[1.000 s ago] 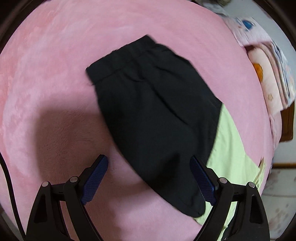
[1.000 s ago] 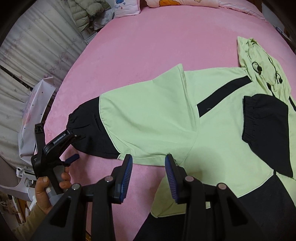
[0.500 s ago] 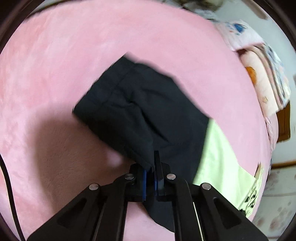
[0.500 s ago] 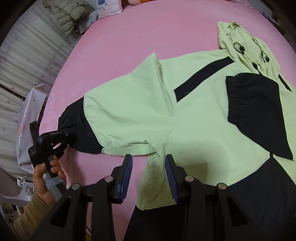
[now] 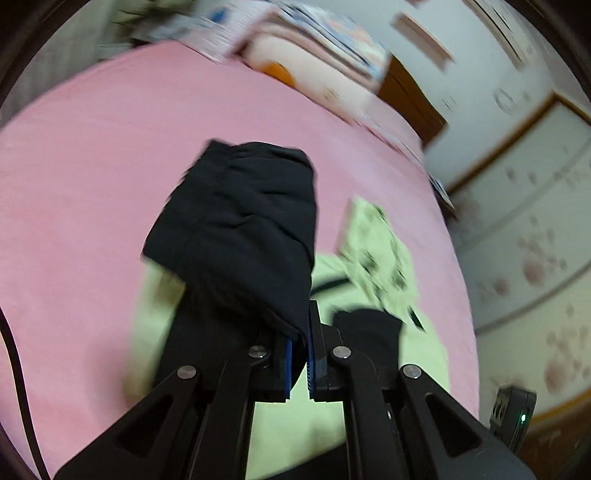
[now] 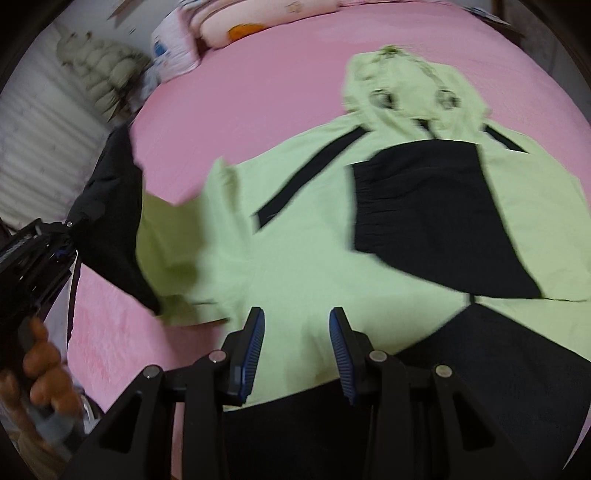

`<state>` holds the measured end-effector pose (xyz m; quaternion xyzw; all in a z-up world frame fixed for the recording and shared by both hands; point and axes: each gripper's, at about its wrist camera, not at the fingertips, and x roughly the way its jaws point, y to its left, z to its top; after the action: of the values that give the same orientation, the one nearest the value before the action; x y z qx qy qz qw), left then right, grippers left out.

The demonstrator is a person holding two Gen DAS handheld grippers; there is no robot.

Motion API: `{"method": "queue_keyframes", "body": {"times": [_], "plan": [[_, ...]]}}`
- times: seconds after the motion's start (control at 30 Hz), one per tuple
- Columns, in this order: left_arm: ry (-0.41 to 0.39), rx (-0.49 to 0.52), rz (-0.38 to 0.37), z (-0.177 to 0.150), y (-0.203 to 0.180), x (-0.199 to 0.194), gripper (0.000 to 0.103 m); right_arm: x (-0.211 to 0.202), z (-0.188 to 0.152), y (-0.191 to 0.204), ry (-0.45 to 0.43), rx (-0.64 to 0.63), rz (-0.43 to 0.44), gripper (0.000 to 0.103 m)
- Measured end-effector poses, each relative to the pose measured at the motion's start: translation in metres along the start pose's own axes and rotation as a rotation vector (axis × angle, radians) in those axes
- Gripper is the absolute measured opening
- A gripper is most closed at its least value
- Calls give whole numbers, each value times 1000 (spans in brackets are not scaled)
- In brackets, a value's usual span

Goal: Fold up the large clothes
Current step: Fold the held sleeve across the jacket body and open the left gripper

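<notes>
A pale green hooded jacket (image 6: 325, 236) with matte black panels is lying spread on a soft pink bedspread (image 6: 258, 85), its hood (image 6: 406, 88) pointing toward the pillows (image 6: 236, 26) at the head of the bed. One black sleeve end with a gathered cuff (image 6: 417, 206) is lying folded across the chest. The other black sleeve end (image 5: 251, 232) is hanging in creased, limp folds off the bed from the left gripper (image 5: 300, 354), whose blue ribbed pads are pinching the fabric tight. In the right wrist view a hand (image 6: 40, 373) is gripping that tool's handle at the left edge. The right gripper (image 6: 297, 350) is hovering over the jacket's green lower front with its jaws partly apart and nothing between them (the cloth lies below them). A puffy quilted coat (image 6: 99, 74) is sitting by pleated curtains, and a floral wall (image 5: 535, 266) is showing beyond the bed.
</notes>
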<state>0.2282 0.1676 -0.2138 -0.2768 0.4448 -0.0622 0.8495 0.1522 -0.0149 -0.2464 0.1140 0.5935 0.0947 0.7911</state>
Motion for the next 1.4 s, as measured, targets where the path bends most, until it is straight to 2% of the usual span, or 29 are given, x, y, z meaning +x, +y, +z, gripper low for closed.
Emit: {"method": "queue_keyframes", "body": {"times": [0.13,0.27,0.37,0.5,0.57,0.6,0.63,0.67,0.7,0.73,0.83,0.9,1.03,1.1,1.17,1.3,1.4], "plan": [[135,27,-12,-37,-43,58,4,-12,4,-51,-19,49,-48,37],[285,51,71,-82,-58,122,4,-16,5,-88,-11,47,-99,37],[305,62,111,-100,-51,128,4,-18,6,-108,-9,56,-106,37],[241,111,72,-105,-82,128,4,-22,6,-126,-28,72,-94,37],[245,158,55,-106,-95,124,5,-22,7,-131,-29,81,-88,37],[265,176,54,-109,-102,127,11,-23,7,-132,-26,82,-83,37],[289,185,62,-114,-108,134,24,-23,8,-134,-24,81,-80,37],[308,188,67,-114,-112,139,30,-23,9,-134,-22,77,-78,37],[328,188,72,-119,-114,142,41,-24,10,-135,-21,68,-75,37],[334,185,75,-124,-112,140,50,-24,12,-135,-18,60,-70,37],[329,173,65,-126,-112,126,63,-23,18,-137,-11,42,-57,37],[321,185,53,-126,-112,109,67,-23,21,-136,-9,39,-49,37],[276,231,66,-124,-101,57,69,-19,36,-123,-21,19,-14,38],[247,235,103,-122,-86,30,70,-18,42,-111,-28,-8,2,41],[218,211,167,-119,-66,12,70,-15,48,-93,-38,-48,19,48],[204,141,269,-112,-27,10,70,0,54,-48,-55,-176,25,53],[193,91,312,-104,-2,22,70,21,54,-21,-46,-269,-3,54]]}}
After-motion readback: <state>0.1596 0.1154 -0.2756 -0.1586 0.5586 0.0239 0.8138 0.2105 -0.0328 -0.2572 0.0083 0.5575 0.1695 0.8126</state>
